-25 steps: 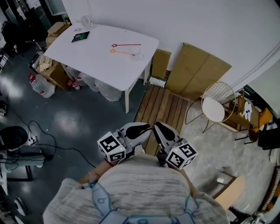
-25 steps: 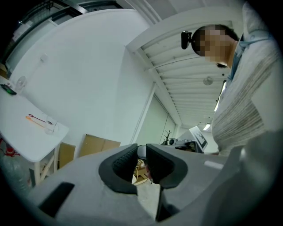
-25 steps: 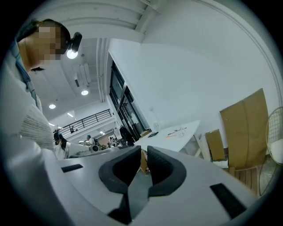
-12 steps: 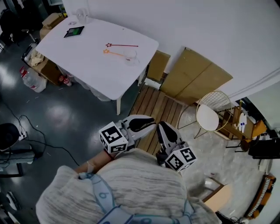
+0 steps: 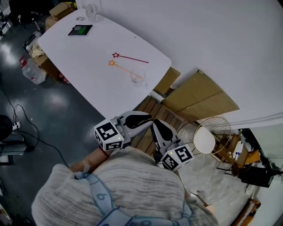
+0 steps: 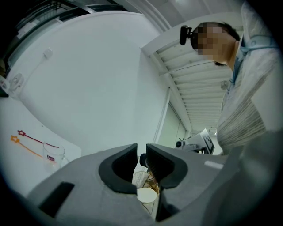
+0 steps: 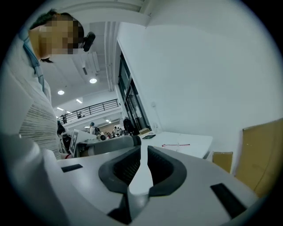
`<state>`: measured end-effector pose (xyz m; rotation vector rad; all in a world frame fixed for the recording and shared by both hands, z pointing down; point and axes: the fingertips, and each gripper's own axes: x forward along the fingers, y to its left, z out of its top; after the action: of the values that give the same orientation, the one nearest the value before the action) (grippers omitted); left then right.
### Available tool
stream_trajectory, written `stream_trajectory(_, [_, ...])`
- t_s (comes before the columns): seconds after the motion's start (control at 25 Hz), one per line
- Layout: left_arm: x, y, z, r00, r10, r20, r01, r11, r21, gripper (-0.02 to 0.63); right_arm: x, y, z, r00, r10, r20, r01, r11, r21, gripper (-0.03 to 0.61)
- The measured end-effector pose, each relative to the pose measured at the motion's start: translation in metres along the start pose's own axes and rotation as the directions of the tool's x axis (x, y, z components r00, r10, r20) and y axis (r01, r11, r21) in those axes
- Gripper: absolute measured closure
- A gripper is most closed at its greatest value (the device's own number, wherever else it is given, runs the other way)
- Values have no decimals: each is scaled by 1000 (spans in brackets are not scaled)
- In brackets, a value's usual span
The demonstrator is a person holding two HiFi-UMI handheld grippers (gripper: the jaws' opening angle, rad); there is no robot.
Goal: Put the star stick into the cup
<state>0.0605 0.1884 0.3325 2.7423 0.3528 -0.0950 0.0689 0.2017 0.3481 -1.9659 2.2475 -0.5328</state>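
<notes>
Far ahead on the white table (image 5: 79, 62) lie a red star stick (image 5: 130, 57) and an orange star stick (image 5: 120, 67). The orange one's end reaches a clear cup (image 5: 138, 76) near the table's right edge. Both grippers hang close to my chest, well short of the table. My left gripper (image 5: 147, 118) is shut and empty, and so is my right gripper (image 5: 156, 125). The left gripper view has its jaws (image 6: 141, 152) nearly together, with the sticks (image 6: 35, 141) and cup (image 6: 54, 154) small at the left. In the right gripper view (image 7: 144, 152) the table (image 7: 185, 141) is far off.
A dark tablet (image 5: 80, 30) and a glass (image 5: 91, 11) sit at the table's far end. Cardboard sheets (image 5: 201, 99) lean on the wall; a wooden pallet (image 5: 148, 106) and a wire chair (image 5: 211, 137) stand on the right. Boxes and a water bottle (image 5: 32, 70) are at the left.
The table now looms larger and nearer in the head view, shifted right. Both grippers stay shut near my chest, side by side as before.
</notes>
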Motion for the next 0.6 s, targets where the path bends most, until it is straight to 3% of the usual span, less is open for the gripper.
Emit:
stream_trajectory(0.28, [-16,78,39,991,122,58,-124,991,44,545,75,-16,22,987,117,-107,-134,977,-166,566])
stream_trajectory(0.6, [-40,144,60,950,293,112,-299,953,40,545,143,-56,41,951,218,-217,-268,934,-235,566])
